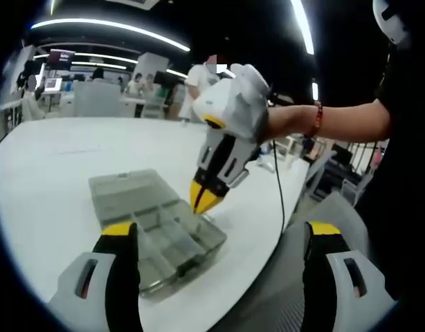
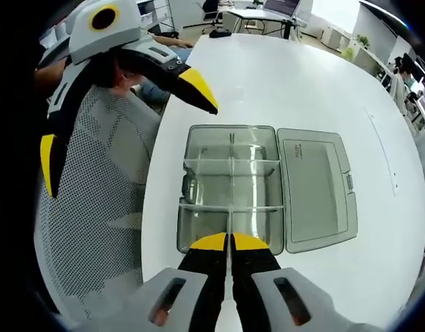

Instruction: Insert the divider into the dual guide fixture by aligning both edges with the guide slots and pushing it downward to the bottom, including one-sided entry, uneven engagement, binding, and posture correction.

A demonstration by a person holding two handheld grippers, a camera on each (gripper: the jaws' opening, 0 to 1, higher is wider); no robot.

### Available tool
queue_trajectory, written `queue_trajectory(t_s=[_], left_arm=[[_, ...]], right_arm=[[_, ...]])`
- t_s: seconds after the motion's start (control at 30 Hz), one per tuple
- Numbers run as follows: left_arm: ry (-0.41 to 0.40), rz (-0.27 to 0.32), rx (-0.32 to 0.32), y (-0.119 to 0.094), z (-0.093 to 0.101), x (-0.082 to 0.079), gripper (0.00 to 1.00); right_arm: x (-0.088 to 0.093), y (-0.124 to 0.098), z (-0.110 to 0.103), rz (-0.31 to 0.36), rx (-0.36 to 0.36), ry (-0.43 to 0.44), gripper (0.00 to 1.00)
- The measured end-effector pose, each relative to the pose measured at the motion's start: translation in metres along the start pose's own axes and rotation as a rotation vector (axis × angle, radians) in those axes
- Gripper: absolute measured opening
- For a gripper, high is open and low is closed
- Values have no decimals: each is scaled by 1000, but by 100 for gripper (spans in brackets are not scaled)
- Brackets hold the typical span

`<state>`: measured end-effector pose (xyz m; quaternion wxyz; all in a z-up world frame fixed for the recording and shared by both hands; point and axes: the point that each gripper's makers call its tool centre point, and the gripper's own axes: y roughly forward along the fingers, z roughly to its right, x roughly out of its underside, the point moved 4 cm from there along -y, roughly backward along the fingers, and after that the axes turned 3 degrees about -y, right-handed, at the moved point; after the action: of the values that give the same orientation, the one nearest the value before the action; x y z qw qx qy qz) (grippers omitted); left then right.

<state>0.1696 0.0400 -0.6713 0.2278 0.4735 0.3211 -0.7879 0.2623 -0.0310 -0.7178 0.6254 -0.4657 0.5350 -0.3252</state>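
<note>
Now my right claw [image 2: 230,242], pinched shut on the clear divider [image 2: 231,207], should press it squarely into the compartment box [image 2: 199,142] near the desk [image 2: 282,76] edge (left claw [image 1: 216,277] wide open, empty).

A translucent grey plastic organiser box [image 2: 233,190], smooth and faintly glossy, sits at frame centre on a matt white bench [image 2: 295,83], its clear plastic divider strips [image 2: 230,207] catching light; the chair [image 2: 105,187] at left shows white woven mesh, while each claw [image 2: 230,243] wears hard white, black and yellow plastic
</note>
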Motion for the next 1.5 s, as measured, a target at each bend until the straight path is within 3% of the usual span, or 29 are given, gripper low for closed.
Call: queue_trajectory(t_s=[1.5], left_arm=[[8,-24,10,2,4,1,98]], right_arm=[[9,24,-1,-3,23,45,0]])
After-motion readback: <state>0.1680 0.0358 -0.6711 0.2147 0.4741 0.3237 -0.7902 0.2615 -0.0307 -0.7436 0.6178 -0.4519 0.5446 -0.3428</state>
